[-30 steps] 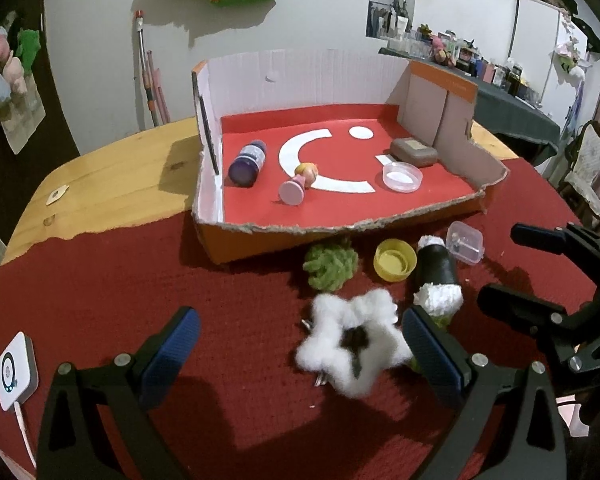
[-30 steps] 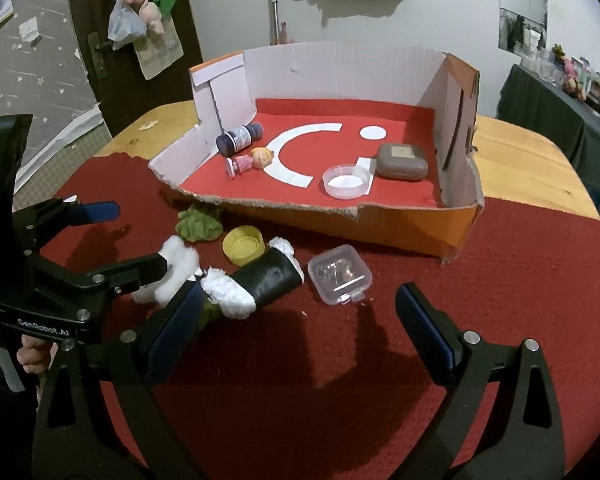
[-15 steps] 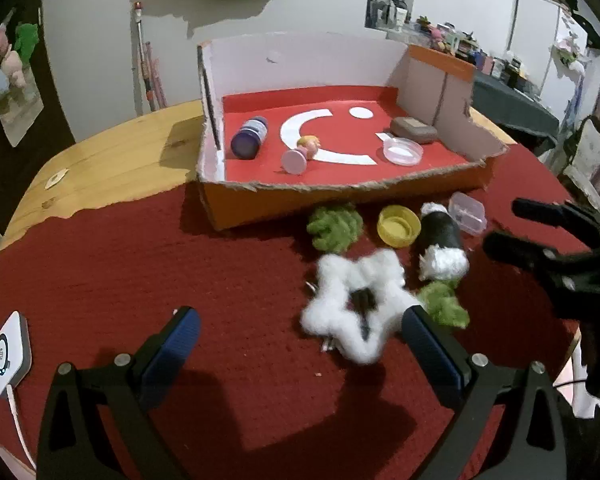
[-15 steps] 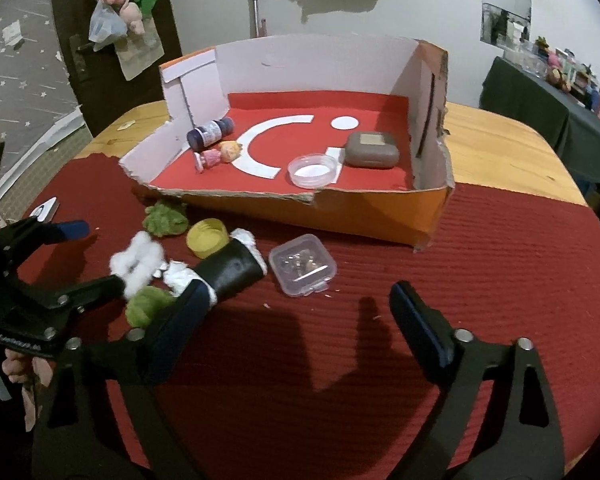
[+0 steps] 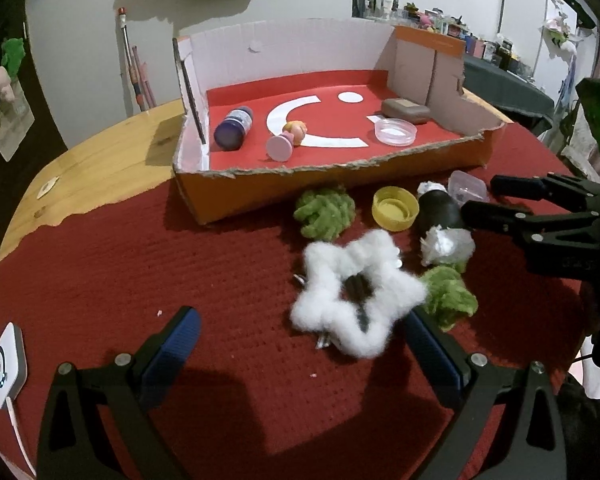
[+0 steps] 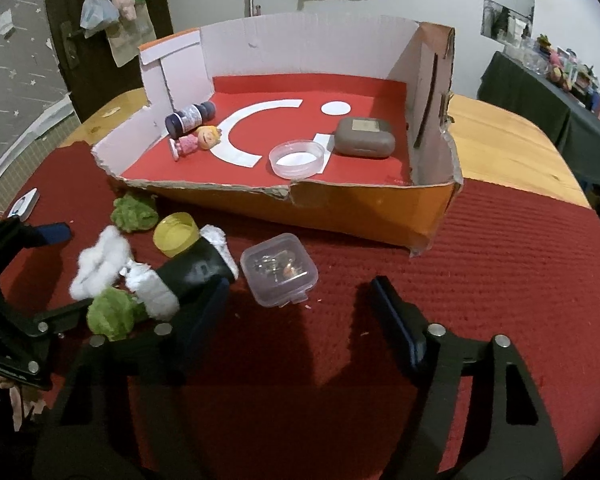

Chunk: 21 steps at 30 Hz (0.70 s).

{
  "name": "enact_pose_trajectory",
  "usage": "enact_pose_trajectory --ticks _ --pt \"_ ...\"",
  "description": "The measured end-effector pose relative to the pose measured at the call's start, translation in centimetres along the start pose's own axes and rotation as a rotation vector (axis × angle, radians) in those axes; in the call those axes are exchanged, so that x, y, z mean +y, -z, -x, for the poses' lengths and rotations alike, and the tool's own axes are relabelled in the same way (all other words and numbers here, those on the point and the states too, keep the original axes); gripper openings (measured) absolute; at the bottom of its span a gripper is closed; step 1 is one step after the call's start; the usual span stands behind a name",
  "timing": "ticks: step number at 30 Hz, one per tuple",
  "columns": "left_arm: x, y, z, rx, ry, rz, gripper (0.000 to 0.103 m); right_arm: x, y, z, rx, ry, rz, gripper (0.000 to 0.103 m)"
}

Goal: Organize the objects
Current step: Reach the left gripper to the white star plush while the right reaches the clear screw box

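An open cardboard box (image 5: 236,196) (image 6: 360,212) with a red floor holds a dark bottle (image 5: 233,127), a small doll (image 5: 288,140), a clear lid (image 5: 395,131) and a brown case (image 5: 406,109). In front of it on the red cloth lie a white fluffy star (image 5: 356,300), two green pom-poms (image 5: 325,213) (image 5: 448,296), a yellow cap (image 5: 394,208), a black roll with white ends (image 6: 188,276) and a small clear case (image 6: 279,272). My left gripper (image 5: 300,340) is open, with the star between its fingers. My right gripper (image 6: 300,308) is open just before the clear case.
A white device with a cable (image 5: 6,360) lies at the cloth's left edge. The bare wooden tabletop (image 5: 100,152) shows behind the cloth. My right gripper also shows in the left wrist view (image 5: 500,204), close to the black roll.
Both grippers have drawn back a little from the box and stayed open. The right gripper has shifted so the clear case is now centred between its fingers. No object has moved.
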<state>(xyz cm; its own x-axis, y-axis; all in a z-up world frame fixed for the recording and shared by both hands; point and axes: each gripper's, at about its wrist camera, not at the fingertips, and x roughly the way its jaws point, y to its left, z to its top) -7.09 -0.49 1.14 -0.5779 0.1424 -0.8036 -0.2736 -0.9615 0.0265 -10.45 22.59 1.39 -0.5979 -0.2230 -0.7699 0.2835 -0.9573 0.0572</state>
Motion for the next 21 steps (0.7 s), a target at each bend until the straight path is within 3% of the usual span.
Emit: enact_pose_trajectory --ticks 9,13,17,21 --pt "-0.2 -1.0 -0.9 0.007 0.016 0.002 0.096 0.5 -0.8 -0.8 -0.002 0.015 0.030 0.064" --pt "-0.3 -1.2 -1.0 0.005 0.022 0.004 0.089 0.9 -1.0 -1.1 -0.005 0.023 0.045 0.050" --pt "-0.5 -1.2 -0.8 -0.002 0.032 -0.002 0.074 1.3 -1.0 -1.1 -0.006 0.021 0.060 0.036" --pt "-0.9 -1.0 -0.3 -0.013 0.044 -0.015 0.054 1.7 -0.9 -1.0 -0.007 0.027 0.069 0.036"
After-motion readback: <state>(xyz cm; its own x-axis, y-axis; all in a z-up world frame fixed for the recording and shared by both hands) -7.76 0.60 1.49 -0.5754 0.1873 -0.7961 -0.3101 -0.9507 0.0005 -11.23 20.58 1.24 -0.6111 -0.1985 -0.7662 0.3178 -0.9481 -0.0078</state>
